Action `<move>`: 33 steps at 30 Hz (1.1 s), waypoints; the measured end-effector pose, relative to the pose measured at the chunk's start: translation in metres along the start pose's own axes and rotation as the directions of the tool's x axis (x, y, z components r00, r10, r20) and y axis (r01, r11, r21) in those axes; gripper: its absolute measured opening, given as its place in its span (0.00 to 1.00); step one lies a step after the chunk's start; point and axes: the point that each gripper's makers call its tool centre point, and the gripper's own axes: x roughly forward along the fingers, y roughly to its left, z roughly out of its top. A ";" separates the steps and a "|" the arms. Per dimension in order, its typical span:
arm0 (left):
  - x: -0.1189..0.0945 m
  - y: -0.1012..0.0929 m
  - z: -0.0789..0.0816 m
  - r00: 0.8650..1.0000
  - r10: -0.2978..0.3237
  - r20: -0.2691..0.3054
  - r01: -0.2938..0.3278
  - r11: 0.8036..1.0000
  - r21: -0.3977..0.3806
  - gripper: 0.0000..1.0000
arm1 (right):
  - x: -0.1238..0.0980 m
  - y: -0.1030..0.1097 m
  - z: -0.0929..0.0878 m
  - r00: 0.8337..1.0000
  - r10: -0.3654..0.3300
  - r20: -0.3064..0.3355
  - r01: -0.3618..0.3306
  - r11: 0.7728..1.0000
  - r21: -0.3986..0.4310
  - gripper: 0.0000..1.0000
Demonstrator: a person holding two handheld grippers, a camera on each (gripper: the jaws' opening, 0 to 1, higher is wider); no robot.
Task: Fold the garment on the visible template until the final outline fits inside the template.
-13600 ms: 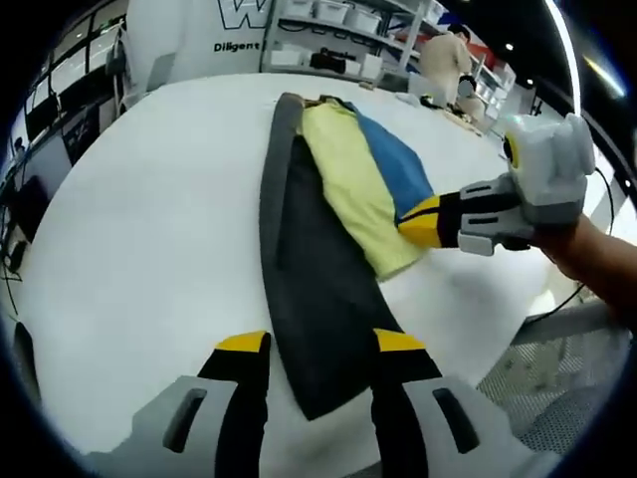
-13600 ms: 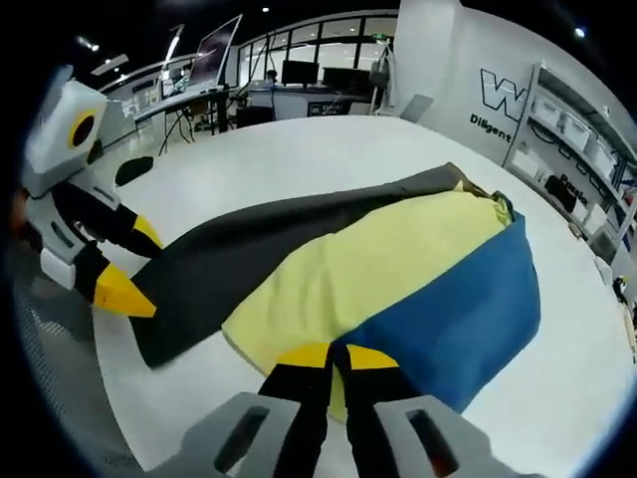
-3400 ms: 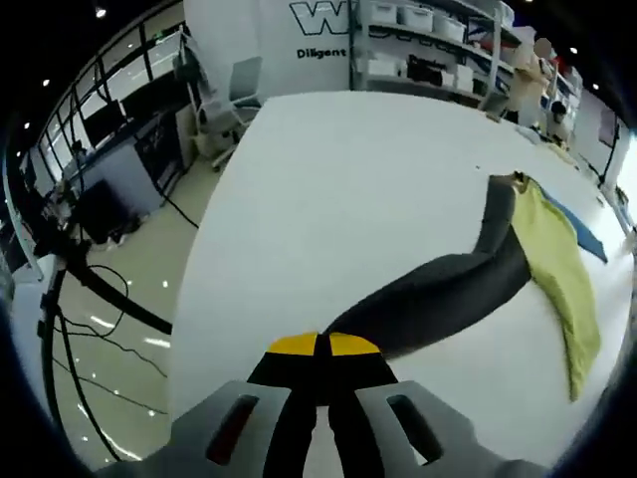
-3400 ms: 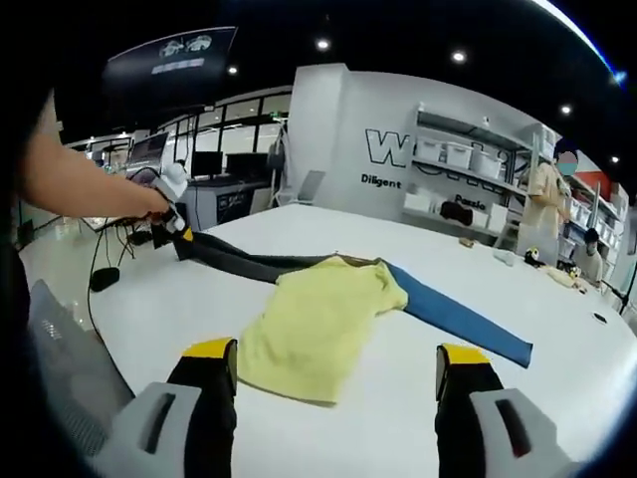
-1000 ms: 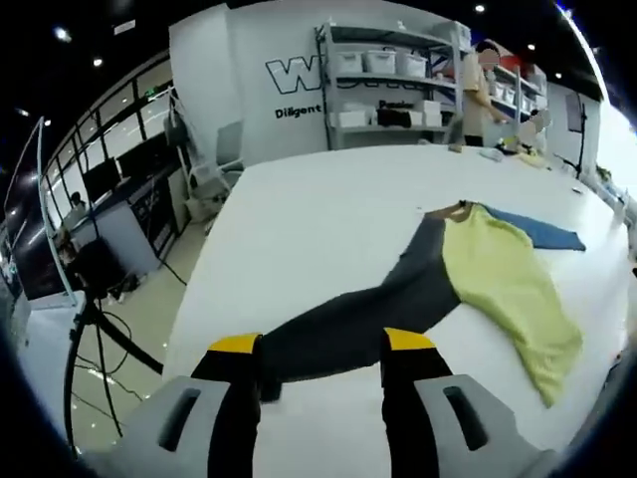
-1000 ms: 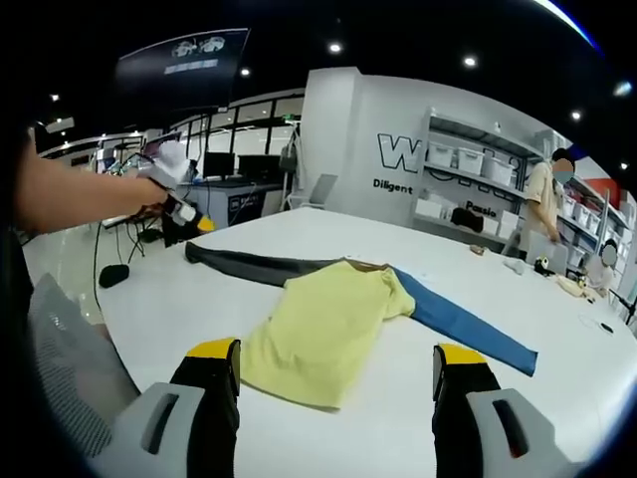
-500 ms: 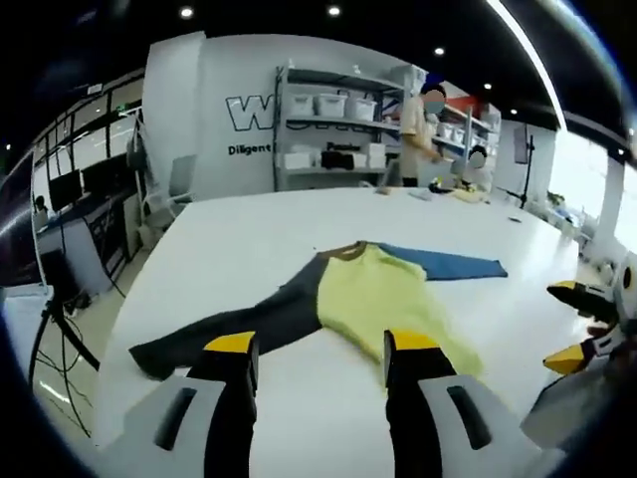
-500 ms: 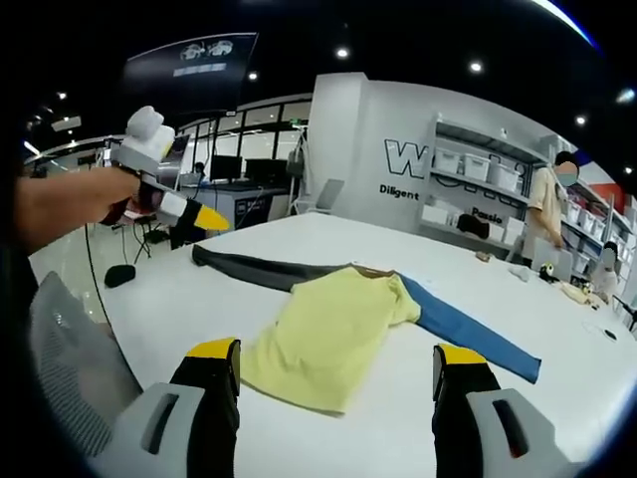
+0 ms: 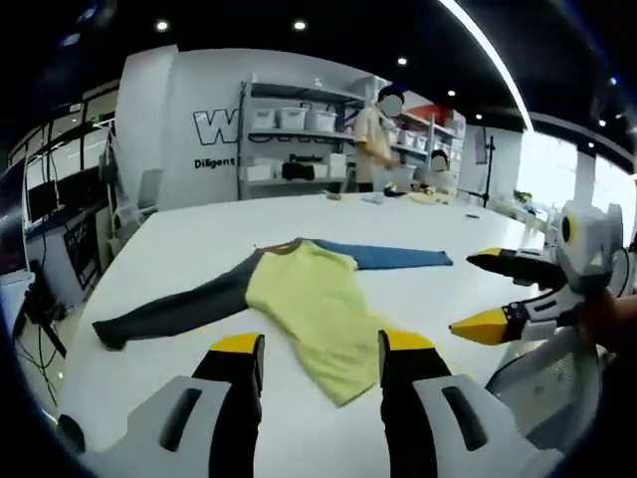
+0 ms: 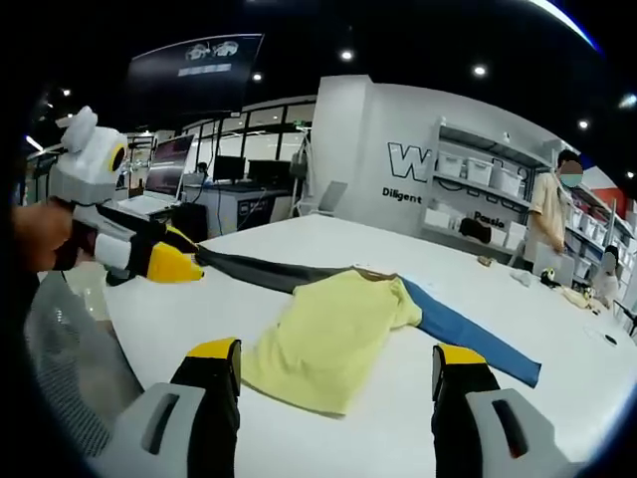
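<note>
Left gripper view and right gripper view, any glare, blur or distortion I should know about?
Left gripper view: window glare whitens the right edge, fisheye bends the table, garment sharp. Right gripper view: ceiling spots flare, left gripper slightly soft.

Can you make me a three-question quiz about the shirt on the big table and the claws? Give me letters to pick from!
1. Where does the garment lie?
A. spread flat on the white table
B. on the floor
C. hanging from a shelf

2. What colours are its two sleeves?
A. both red
B. one dark grey, one blue
C. both green

3. What is the right claw doing?
A. gripping a sleeve
B. open, holding nothing
C. shut on a box

Answers: 1 A, the shirt lies flat on the tabletop. 2 B, the grey sleeve and blue sleeve stretch out either side of the yellow body. 3 B, its jaws stand wide apart above the cloth.
</note>
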 end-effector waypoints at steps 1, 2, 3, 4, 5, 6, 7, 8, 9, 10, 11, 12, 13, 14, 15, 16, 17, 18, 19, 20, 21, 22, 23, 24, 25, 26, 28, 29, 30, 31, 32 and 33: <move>0.000 -0.002 -0.002 1.000 -0.003 -0.004 0.003 1.000 0.002 0.44 | 0.000 0.000 0.000 1.000 0.001 -0.001 -0.001 1.000 -0.001 0.78; -0.001 -0.008 -0.007 1.000 -0.012 -0.012 0.012 1.000 0.019 0.44 | 0.000 0.001 0.000 1.000 0.003 -0.001 -0.003 1.000 -0.001 0.78; -0.001 -0.011 -0.012 1.000 -0.018 -0.022 0.019 1.000 0.019 0.44 | 0.000 0.001 0.000 1.000 0.002 -0.001 -0.002 1.000 -0.006 0.78; -0.001 -0.014 -0.016 0.999 -0.026 -0.034 0.027 1.000 0.015 0.45 | 0.000 0.001 0.000 1.000 0.001 0.000 -0.001 1.000 -0.008 0.78; 0.000 -0.016 -0.020 0.998 -0.035 -0.045 0.035 0.999 0.012 0.44 | -0.001 0.001 0.001 1.000 0.001 0.003 -0.001 1.000 -0.005 0.77; 0.000 -0.019 -0.024 0.998 -0.041 -0.054 0.041 0.999 0.009 0.44 | -0.001 0.000 0.001 1.000 0.001 0.002 -0.001 1.000 -0.005 0.77; 0.000 -0.020 -0.025 0.998 -0.042 -0.055 0.043 0.999 0.011 0.44 | -0.001 0.001 0.000 1.000 0.001 0.002 -0.001 1.000 -0.005 0.77; 0.000 -0.023 -0.030 0.997 -0.046 -0.065 0.047 0.999 0.023 0.44 | -0.001 0.001 0.000 1.000 0.002 0.003 -0.002 1.000 -0.006 0.77; -0.001 -0.025 -0.034 0.996 -0.050 -0.076 0.053 0.998 0.028 0.44 | -0.001 0.001 0.001 1.000 0.001 0.006 -0.001 1.000 -0.008 0.77; -0.001 -0.026 -0.036 0.996 -0.053 -0.076 0.055 0.998 0.029 0.44 | -0.001 0.001 0.001 1.000 0.001 0.005 -0.001 1.000 -0.009 0.77; -0.002 -0.027 -0.044 0.994 -0.054 -0.097 0.057 0.998 0.034 0.44 | -0.001 0.000 0.001 1.000 0.001 0.004 -0.001 1.000 -0.008 0.77; -0.002 -0.027 -0.049 0.993 -0.054 -0.106 0.058 0.998 0.032 0.43 | -0.001 0.000 0.001 1.000 0.001 0.004 -0.001 1.000 -0.006 0.77; -0.001 -0.027 -0.055 0.991 -0.057 -0.121 0.060 0.998 0.025 0.43 | -0.001 0.000 0.001 1.000 0.001 0.005 -0.001 1.000 -0.005 0.77; -0.001 -0.026 -0.058 0.990 -0.057 -0.130 0.060 0.998 0.024 0.43 | -0.001 0.000 0.001 1.000 0.001 0.005 -0.001 1.000 -0.006 0.77; 0.001 -0.025 -0.060 0.988 -0.061 -0.143 0.062 0.998 0.004 0.43 | -0.001 0.000 0.001 1.000 0.001 0.005 -0.001 1.000 -0.006 0.77; 0.003 -0.024 -0.060 0.988 -0.063 -0.142 0.062 0.998 -0.010 0.43 | -0.001 0.000 0.001 1.000 0.002 0.004 -0.002 1.000 -0.006 0.77; 0.005 -0.023 -0.059 0.989 -0.061 -0.138 0.061 0.998 -0.006 0.43 | -0.001 0.000 0.001 1.000 0.002 0.004 -0.002 1.000 -0.005 0.76; 0.009 -0.022 -0.060 0.988 -0.057 -0.143 0.057 0.998 -0.001 0.43 | -0.001 0.000 0.001 1.000 0.001 0.005 -0.001 1.000 -0.005 0.76; 0.012 -0.021 -0.061 0.987 -0.060 -0.151 0.059 0.998 -0.014 0.43 | -0.001 0.000 0.001 1.000 0.001 0.005 -0.001 1.000 -0.004 0.76; 0.016 -0.021 -0.061 0.986 -0.065 -0.151 0.061 0.998 -0.027 0.42 | -0.001 0.000 0.001 1.000 0.000 0.006 0.000 1.000 -0.003 0.76; 0.020 -0.021 -0.061 0.986 -0.063 -0.154 0.059 0.998 -0.024 0.42 | -0.001 0.000 0.001 1.000 -0.001 0.007 0.001 1.000 -0.003 0.76; 0.023 -0.020 -0.062 0.986 -0.060 -0.158 0.057 0.998 -0.021 0.42 | -0.001 -0.001 0.001 1.000 -0.002 0.008 0.002 1.000 -0.002 0.76; 0.028 -0.020 -0.062 0.984 -0.062 -0.165 0.059 0.998 -0.023 0.41 | -0.002 -0.001 0.002 1.000 -0.005 0.010 0.005 1.000 0.001 0.76; 0.031 -0.020 -0.063 0.983 -0.065 -0.170 0.060 0.998 -0.036 0.41 | -0.002 -0.002 0.002 1.000 -0.006 0.010 0.006 1.000 0.002 0.76; 0.035 -0.020 -0.062 0.984 -0.065 -0.167 0.060 0.998 -0.034 0.40 | -0.002 -0.002 0.002 1.000 -0.007 0.011 0.007 1.000 0.002 0.76; 0.043 -0.020 -0.066 0.980 -0.066 -0.190 0.062 0.998 -0.029 0.39 | -0.002 -0.003 0.002 1.000 -0.008 0.012 0.008 1.000 0.003 0.76; 0.049 -0.018 -0.069 0.977 -0.065 -0.202 0.056 0.997 -0.049 0.38 | -0.002 -0.003 0.002 1.000 -0.009 0.012 0.009 1.000 0.003 0.76; 0.054 -0.016 -0.072 0.974 -0.061 -0.217 0.052 0.998 -0.045 0.37 | -0.002 -0.003 0.002 1.000 -0.010 0.013 0.010 1.000 0.004 0.76; 0.057 -0.015 -0.077 0.968 -0.063 -0.245 0.051 0.997 -0.057 0.35 | -0.002 -0.003 0.002 1.000 -0.010 0.014 0.010 1.000 0.004 0.76; 0.057 -0.015 -0.077 0.967 -0.064 -0.247 0.051 0.997 -0.060 0.34 | -0.002 -0.003 0.002 1.000 -0.011 0.014 0.011 1.000 0.005 0.76; 0.058 -0.015 -0.078 0.966 -0.065 -0.249 0.051 0.997 -0.063 0.33 | -0.002 -0.004 0.002 1.000 -0.012 0.015 0.012 1.000 0.006 0.76; 0.058 -0.015 -0.078 0.966 -0.067 -0.251 0.052 0.997 -0.065 0.33 | -0.002 -0.004 0.002 1.000 -0.013 0.015 0.013 1.000 0.007 0.75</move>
